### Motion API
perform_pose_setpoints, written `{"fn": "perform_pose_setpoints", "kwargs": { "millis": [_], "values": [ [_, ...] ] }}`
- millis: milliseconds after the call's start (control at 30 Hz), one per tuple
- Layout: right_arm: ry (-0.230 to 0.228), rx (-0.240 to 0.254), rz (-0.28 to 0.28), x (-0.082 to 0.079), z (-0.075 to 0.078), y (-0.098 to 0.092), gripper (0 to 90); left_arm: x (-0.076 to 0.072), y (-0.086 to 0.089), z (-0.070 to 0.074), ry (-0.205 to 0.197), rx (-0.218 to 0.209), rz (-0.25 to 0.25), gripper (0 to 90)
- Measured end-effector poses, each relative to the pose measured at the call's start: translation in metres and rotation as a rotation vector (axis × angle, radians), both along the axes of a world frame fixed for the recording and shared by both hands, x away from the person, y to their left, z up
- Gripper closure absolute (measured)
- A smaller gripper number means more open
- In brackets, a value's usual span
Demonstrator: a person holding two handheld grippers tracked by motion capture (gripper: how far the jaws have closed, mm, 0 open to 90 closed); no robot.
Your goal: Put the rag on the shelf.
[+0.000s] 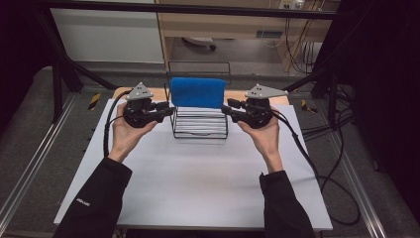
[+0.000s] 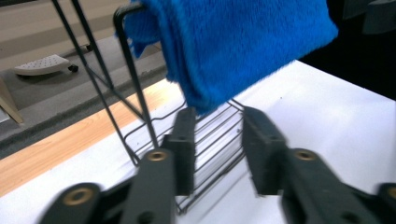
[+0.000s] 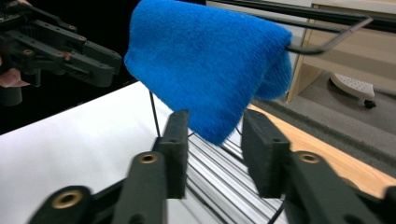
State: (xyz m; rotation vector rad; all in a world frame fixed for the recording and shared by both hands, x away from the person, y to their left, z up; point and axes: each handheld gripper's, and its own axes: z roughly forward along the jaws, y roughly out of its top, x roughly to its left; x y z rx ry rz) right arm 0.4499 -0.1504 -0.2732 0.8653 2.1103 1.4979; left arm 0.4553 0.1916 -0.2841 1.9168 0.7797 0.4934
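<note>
A blue towel [image 1: 197, 91] hangs folded over the top bar of a black wire rack [image 1: 200, 130] that stands at the back middle of the white table [image 1: 198, 183]. My left gripper [image 1: 170, 109] is just left of the rack and points right at the towel's left end. My right gripper [image 1: 226, 107] is just right of it and points left. In the left gripper view the towel's [image 2: 233, 46] lower corner hangs just beyond my open left gripper [image 2: 217, 140]. The right gripper view has the towel [image 3: 205, 65] likewise just past my open right gripper [image 3: 214, 144]. Nothing is between either pair of jaws.
A strip of wooden tabletop [image 1: 237, 94] runs behind the white board. Black cables [image 1: 327, 168] trail off the right side onto the floor. A dark frame [image 1: 64, 59] and a cabinet [image 1: 223, 25] stand behind the table. A second wire frame [image 1: 198, 67] sits behind the rack.
</note>
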Motion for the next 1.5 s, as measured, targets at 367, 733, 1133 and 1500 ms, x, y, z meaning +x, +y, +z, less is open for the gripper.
{"fn": "perform_pose_setpoints", "kwargs": {
  "millis": [367,733,1133,1500],
  "values": [
    [0.057,0.023,-0.021,-0.019,-0.011,-0.025,25.6,-0.025,0.032,-0.028,0.066,0.037,0.020,33.4],
    [0.085,0.000,-0.036,-0.036,-0.042,-0.052,9.2,-0.049,0.050,-0.056,0.074,0.062,0.043,12.8],
    [0.174,-0.039,-0.056,-0.060,-0.095,-0.083,4.0,-0.070,0.072,-0.101,0.136,0.067,0.073,7.8],
    [0.246,-0.039,-0.096,-0.078,-0.143,-0.106,0.6,-0.081,0.092,-0.139,0.166,0.063,0.073,8.3]
  ]
}}
